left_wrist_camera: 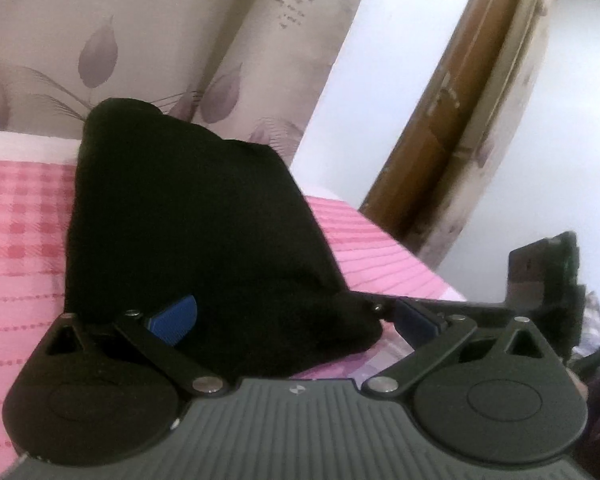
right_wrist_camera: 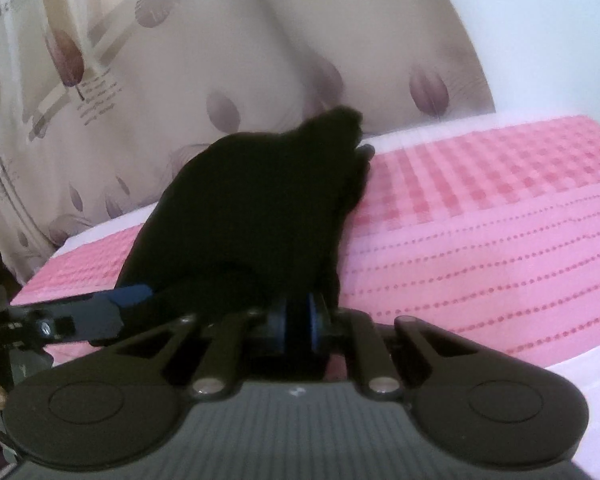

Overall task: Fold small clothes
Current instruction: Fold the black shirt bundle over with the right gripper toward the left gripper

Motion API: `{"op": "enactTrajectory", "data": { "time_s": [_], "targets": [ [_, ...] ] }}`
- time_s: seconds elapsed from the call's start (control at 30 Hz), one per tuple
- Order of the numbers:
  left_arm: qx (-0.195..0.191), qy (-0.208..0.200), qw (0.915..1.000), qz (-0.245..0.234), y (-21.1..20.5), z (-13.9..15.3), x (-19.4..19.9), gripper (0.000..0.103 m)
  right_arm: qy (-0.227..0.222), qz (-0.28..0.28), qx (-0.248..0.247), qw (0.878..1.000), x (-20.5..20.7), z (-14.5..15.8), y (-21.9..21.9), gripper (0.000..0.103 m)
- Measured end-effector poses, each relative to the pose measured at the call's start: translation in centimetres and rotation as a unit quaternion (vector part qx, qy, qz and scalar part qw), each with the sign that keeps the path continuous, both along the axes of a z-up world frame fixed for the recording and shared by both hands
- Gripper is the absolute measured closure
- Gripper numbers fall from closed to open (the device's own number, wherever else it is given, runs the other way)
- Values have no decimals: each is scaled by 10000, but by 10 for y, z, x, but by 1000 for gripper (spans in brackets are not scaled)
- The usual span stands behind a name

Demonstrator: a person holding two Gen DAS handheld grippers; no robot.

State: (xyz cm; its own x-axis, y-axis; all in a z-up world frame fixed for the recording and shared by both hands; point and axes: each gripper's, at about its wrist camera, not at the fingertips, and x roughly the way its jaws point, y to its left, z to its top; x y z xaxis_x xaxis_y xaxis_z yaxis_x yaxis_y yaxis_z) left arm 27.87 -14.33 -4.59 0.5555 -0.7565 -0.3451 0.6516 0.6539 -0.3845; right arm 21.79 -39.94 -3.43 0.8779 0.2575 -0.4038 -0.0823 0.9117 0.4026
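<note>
Black garment (left_wrist_camera: 196,232) lies heaped on the pink bedspread (left_wrist_camera: 20,216), its near edge lifted off the bed and its far end peaked toward the curtain (left_wrist_camera: 148,40). The right claw (right_wrist_camera: 299,322) is pinched tight on the near hem, blue pads pressed together with cloth between them. The left claw (left_wrist_camera: 296,316) stands wide, one blue pad against the cloth's left side and the other off at the right, gripping nothing as far as the blurred view allows. This looks like the middle of a fold: one edge is raised and ready to be carried over. Next, the left claw would need to close on the hem beside its partner, so both can draw the edge level toward the far end and lay it flat. Little stands in the way; the bedspread to the right is bare, though the curtain hangs close behind and a brown wooden frame (left_wrist_camera: 460,120) stands off the bed's far right corner.
</note>
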Motion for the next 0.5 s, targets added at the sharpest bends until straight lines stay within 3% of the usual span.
{"op": "enactTrajectory", "data": {
  "time_s": [0.5],
  "targets": [
    [432, -194, 9988, 109, -12, 2, -2, 0, -60, -178, -356, 9992, -1, -2, 13, 92]
  ]
}}
